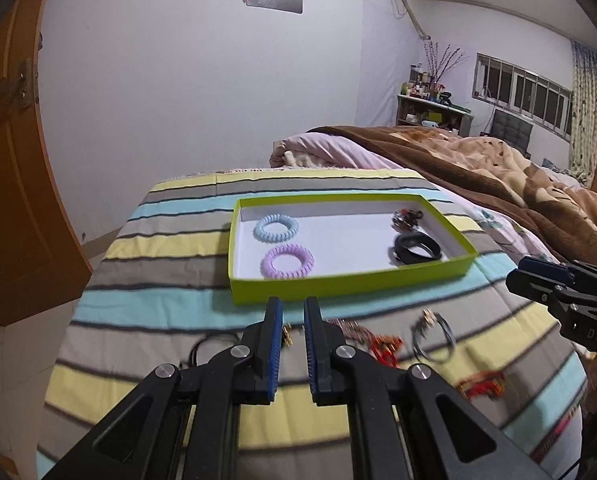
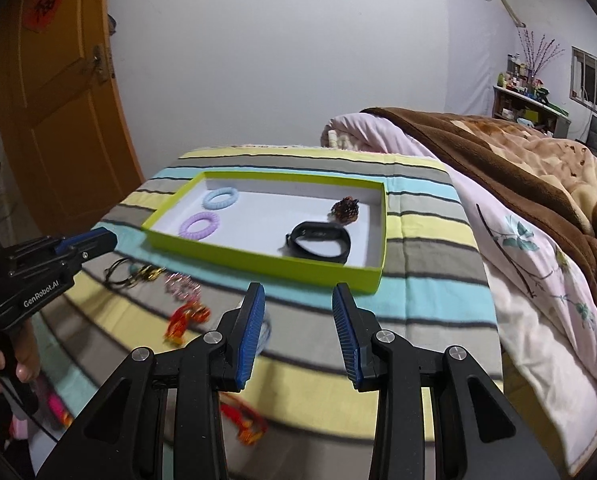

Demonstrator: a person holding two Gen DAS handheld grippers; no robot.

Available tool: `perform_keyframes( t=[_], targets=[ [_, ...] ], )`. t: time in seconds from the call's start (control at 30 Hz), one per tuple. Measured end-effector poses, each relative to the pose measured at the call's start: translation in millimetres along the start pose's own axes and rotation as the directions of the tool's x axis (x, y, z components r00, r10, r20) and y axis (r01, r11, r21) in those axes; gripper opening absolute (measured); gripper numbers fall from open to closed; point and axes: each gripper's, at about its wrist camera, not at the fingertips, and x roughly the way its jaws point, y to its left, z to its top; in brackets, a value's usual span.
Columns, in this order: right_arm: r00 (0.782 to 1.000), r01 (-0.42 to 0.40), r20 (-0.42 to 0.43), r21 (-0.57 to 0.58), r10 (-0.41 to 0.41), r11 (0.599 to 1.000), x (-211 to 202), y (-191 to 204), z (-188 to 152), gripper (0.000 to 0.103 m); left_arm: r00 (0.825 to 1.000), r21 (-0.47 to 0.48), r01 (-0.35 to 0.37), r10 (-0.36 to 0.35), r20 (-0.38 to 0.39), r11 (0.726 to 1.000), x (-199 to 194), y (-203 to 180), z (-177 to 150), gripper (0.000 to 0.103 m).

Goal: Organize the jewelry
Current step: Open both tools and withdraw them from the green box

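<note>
The left gripper (image 1: 292,308) is hovering over the striped cloth (image 1: 146,304), its jaws standing a narrow gap apart and pinching nothing. A small gold piece (image 1: 287,334) is showing in that gap, lying on the cloth below. Just right of the jaws, a blurred red bracelet (image 1: 386,346) and a grey ring-shaped bracelet (image 1: 432,336) are lying loose, with a black cord (image 1: 202,346) to the left.

The right gripper (image 2: 298,300) is hanging with its jaws spread wide and empty, the cloth bare between them; another red piece (image 2: 186,318) and a pink beaded one (image 2: 182,286) are lying to its left.

Just beyond both grippers, the green tray (image 1: 338,284) is sitting flat on the cloth. Inside it, a purple hair tie (image 1: 287,261) and a blue hair tie (image 1: 276,228) are lying at the left end, a black band (image 1: 418,249) and a dark beaded cluster (image 1: 406,218) at the right, with open white floor between. A brown blanket (image 1: 478,160) is bordering the cloth's right side.
</note>
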Motion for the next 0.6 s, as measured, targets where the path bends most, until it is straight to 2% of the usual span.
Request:
perform_keyframes(
  t=[0.37,0.6],
  targets=[
    [0.999,-0.043,0.01,0.006,0.043,0.999,-38.0,14.9,-34.5,0.036,1.0,-0.027,0.013,-0.013,0.012,1.0,-45.1,-1.6,-39.2,0.01],
    [0.998,-0.059,-0.008,0.027,0.059,0.998,-43.9,16.8,-49.3,0.036,1.0,-0.045,0.022,-0.022,0.003,0.999,-54.5,3.1,-53.6,0.01]
  ],
)
